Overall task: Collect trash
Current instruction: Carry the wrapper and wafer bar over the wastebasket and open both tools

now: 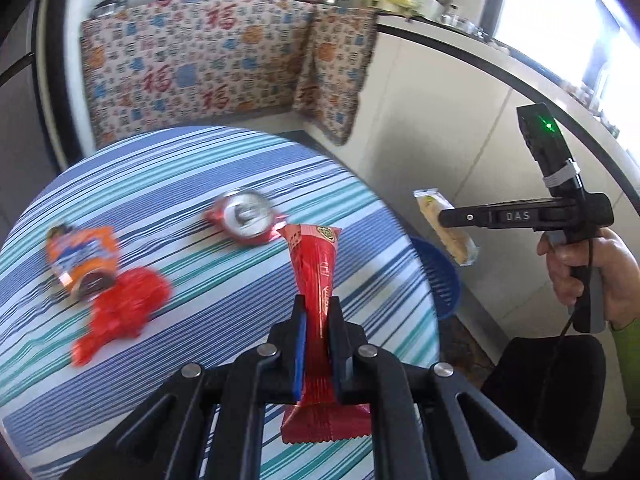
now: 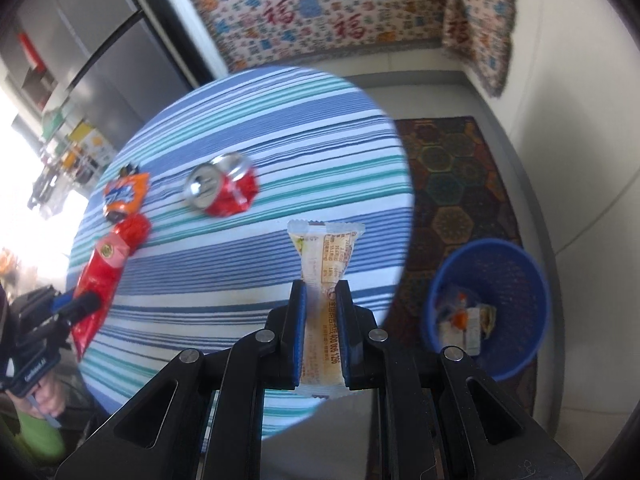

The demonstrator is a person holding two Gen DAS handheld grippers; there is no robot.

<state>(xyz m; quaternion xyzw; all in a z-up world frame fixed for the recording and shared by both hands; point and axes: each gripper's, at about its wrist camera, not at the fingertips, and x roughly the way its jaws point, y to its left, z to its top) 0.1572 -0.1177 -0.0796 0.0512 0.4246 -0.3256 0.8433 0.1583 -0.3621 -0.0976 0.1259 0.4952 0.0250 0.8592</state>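
My left gripper is shut on a long red snack wrapper and holds it above the striped round table. My right gripper is shut on a pale yellow snack wrapper near the table's right edge; it also shows in the left wrist view. On the table lie a crushed red can, a crushed orange can and a crumpled red wrapper. A blue mesh bin with several pieces of trash stands on the floor, right of the table.
A patterned rug lies on the floor beyond the bin. White cabinets run along the right. A patterned cloth covers the counter front behind the table. A fridge stands at the left.
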